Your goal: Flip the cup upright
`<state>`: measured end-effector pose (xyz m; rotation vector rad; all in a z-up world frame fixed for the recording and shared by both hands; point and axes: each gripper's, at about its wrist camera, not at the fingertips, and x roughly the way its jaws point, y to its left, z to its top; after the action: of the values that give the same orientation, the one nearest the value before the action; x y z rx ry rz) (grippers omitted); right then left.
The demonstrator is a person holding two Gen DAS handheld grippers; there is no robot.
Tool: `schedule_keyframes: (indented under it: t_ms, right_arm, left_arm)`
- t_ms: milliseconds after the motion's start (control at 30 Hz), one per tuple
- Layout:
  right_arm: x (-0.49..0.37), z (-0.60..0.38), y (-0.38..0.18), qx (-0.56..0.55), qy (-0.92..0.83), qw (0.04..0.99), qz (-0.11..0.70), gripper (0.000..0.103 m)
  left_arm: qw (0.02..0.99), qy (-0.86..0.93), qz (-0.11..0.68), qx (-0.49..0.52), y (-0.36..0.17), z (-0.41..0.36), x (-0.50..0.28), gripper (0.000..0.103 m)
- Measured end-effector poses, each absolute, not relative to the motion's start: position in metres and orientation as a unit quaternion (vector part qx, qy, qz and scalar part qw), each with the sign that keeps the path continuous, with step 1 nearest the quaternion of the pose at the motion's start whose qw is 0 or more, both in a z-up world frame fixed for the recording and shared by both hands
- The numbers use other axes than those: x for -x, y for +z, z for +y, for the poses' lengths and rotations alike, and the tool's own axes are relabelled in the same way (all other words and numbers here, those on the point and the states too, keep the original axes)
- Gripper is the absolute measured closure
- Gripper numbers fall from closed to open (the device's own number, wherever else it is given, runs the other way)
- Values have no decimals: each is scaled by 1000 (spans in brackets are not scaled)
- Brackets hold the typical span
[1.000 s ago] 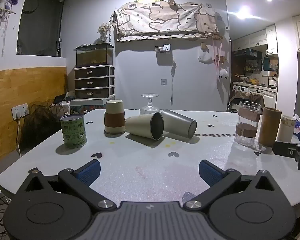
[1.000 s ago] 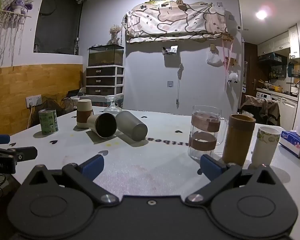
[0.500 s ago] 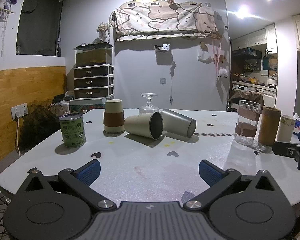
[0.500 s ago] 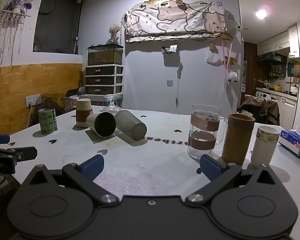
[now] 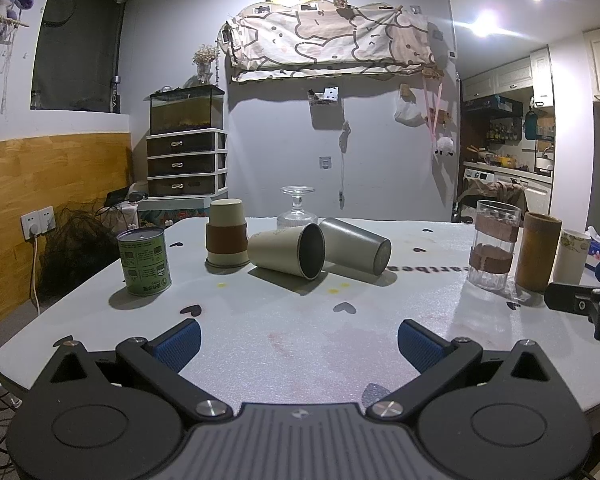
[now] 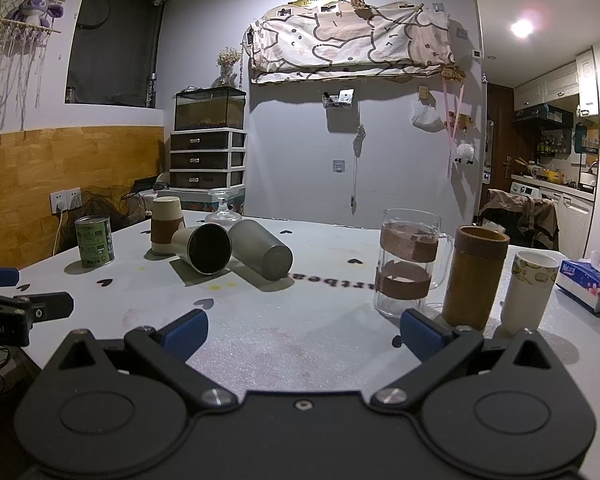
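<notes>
Lying on its side at the centre of the left wrist view, the cream metal cup with a dark inside (image 5: 286,255) points its mouth toward the lower right of the frame; in the right wrist view it sits left of centre (image 6: 202,247). Touching it on its right lies a grey metal tumbler (image 5: 356,250), also tipped over. An upside-down beige paper cup with a brown sleeve (image 5: 226,233) stands just beside them on the left, and a green-labelled tin can (image 5: 144,261) stands further left. On the pale speckled table (image 5: 300,344) both tools hover low at the bottom of their frames. The left gripper (image 5: 298,342) has its blue-padded fingers spread wide, holding nothing. The right gripper (image 6: 302,332) is likewise spread and empty, with a clear glass mug with brown bands (image 6: 410,264) above its right finger.
</notes>
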<state>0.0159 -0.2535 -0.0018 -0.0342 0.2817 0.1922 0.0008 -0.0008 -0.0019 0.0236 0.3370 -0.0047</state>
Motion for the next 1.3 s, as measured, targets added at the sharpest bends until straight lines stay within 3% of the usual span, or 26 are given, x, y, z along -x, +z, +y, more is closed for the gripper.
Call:
schedule_keyframes:
  t_ms: [1300]
  right_arm:
    - [-15,-254,-3,17,95,985,142,0]
  left_arm:
    - [986,-2,169,-13,-9,-12,-4,0]
